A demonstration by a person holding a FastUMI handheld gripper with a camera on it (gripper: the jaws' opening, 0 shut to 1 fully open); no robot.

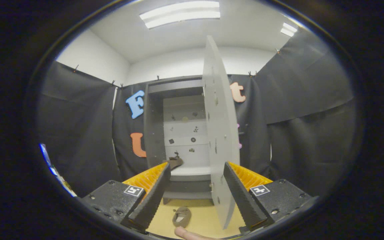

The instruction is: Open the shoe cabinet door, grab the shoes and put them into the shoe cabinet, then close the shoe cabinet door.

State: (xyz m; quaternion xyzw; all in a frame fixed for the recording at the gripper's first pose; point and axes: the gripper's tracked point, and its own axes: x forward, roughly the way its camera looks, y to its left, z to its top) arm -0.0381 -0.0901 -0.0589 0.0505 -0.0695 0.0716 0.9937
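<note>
1. Grey and tall, the shoe cabinet (pixel 155 133) stands against the booth wall, beyond the claw.
2. Its white door (pixel 220 133) is swung wide open, edge-on, just ahead of the right-hand finger. It looks stiff and flat.
3. Inside, one brown shoe (pixel 174 162) already sits on a low shelf (pixel 192 171).
4. The claw (pixel 197 195) is open, fingers spread wide, holding nothing.
5. Another brown shoe (pixel 181 216) lies on the floor (pixel 205 216), between the fingers and low down. It looks soft and light, so it may squash. I think pinching its sides near the opening would hold best.
6. A fingertip (pixel 187 233) pokes in just beside that shoe.
</note>
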